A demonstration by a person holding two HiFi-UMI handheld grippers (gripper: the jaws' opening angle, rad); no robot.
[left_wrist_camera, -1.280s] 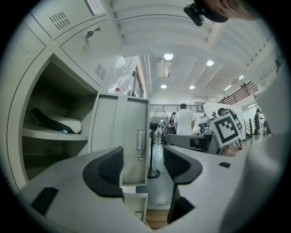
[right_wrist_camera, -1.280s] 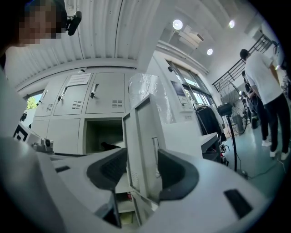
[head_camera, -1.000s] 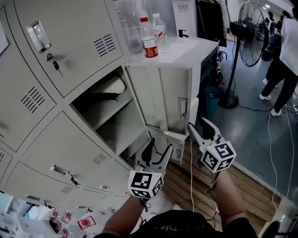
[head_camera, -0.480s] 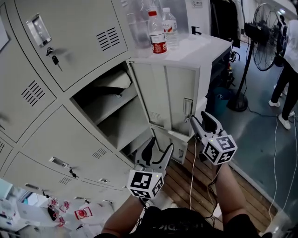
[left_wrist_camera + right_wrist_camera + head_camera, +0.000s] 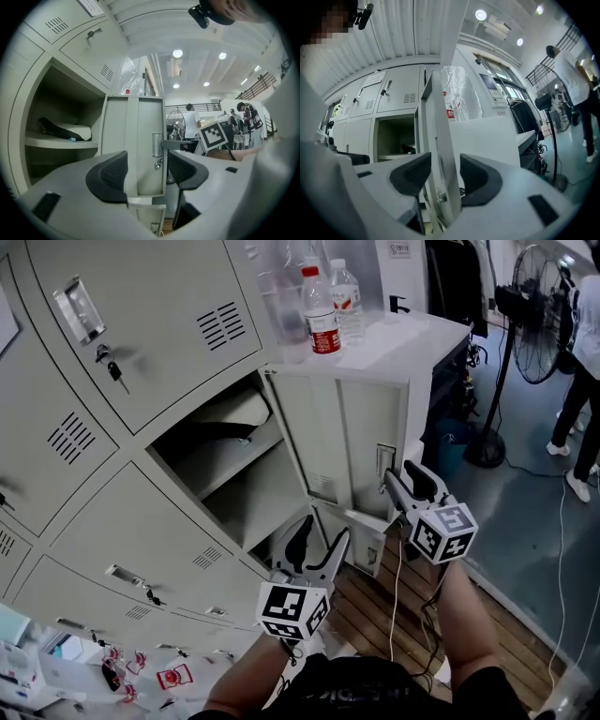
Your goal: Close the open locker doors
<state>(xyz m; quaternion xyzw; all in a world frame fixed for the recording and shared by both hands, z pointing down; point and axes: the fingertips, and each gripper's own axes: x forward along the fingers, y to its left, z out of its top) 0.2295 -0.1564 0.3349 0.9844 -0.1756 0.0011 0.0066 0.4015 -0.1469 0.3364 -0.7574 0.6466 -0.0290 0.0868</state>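
A grey locker bank fills the left of the head view. One compartment point(image 5: 234, 474) stands open, its door point(image 5: 347, 442) swung out to the right, with a latch handle point(image 5: 384, 460) near its free edge. A dark and white bundle point(image 5: 65, 131) lies on the shelf inside. Below it a second, smaller door point(image 5: 370, 535) hangs ajar. My right gripper point(image 5: 403, 486) is open at the upper door's free edge; in the right gripper view point(image 5: 444, 176) that door point(image 5: 440, 122) runs up between the jaws. My left gripper point(image 5: 314, 545) is open and empty, lower down, facing the door point(image 5: 140, 136) in the left gripper view point(image 5: 147, 171).
Water bottles point(image 5: 321, 310) stand on a white cabinet top point(image 5: 412, 338) behind the open door. A standing fan point(image 5: 539, 315) and a person point(image 5: 581, 381) are at the far right. Wooden planks point(image 5: 375, 606) and cables point(image 5: 562, 549) cover the floor. Keys point(image 5: 112, 367) hang in a closed locker.
My right gripper has moved in toward the open door's free edge and now sits by its latch handle. The left gripper has stayed where it was.
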